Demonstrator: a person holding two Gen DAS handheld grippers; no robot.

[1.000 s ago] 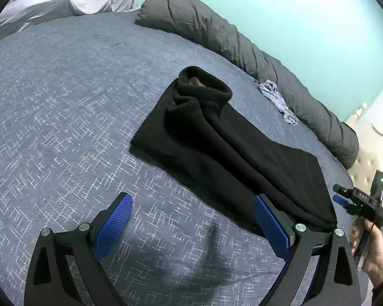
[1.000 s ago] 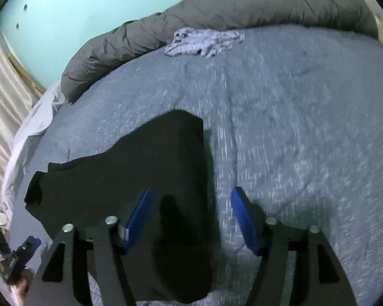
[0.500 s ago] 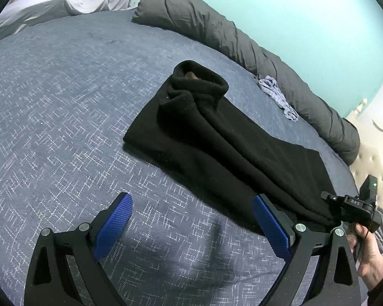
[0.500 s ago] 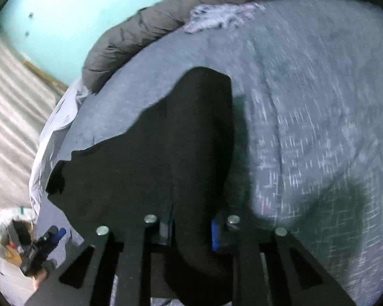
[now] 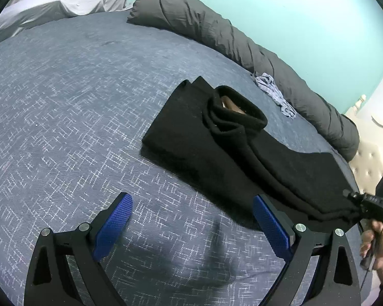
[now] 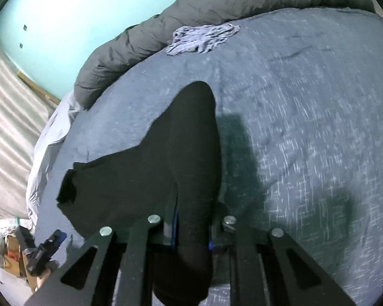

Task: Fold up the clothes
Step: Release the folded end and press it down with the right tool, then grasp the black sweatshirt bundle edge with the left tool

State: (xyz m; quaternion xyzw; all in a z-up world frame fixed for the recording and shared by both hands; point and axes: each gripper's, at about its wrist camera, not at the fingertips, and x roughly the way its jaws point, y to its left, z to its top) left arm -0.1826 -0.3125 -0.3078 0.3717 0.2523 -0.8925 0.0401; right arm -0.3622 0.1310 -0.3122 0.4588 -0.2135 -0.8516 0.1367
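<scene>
Lifted black sweater [image 6: 181,158] – right tongs [image 6: 191,232] clamped, hem hidden

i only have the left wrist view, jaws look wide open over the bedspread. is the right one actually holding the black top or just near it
Observer: Holding it. In the right wrist view the right gripper has its jaws shut on the bottom end of the black top.
Operator: is that end off the bed
Observer: It looks raised there; the fabric throws a shadow on the bedspread to its right.
Operator: anything past the far side of the top
Observer: A crumpled pale garment lies beside the rolled grey duvet, apart from the top.
Operator: can you see my left one from there
Observer: Yes, the left gripper shows at the lower left, off the top.
</scene>
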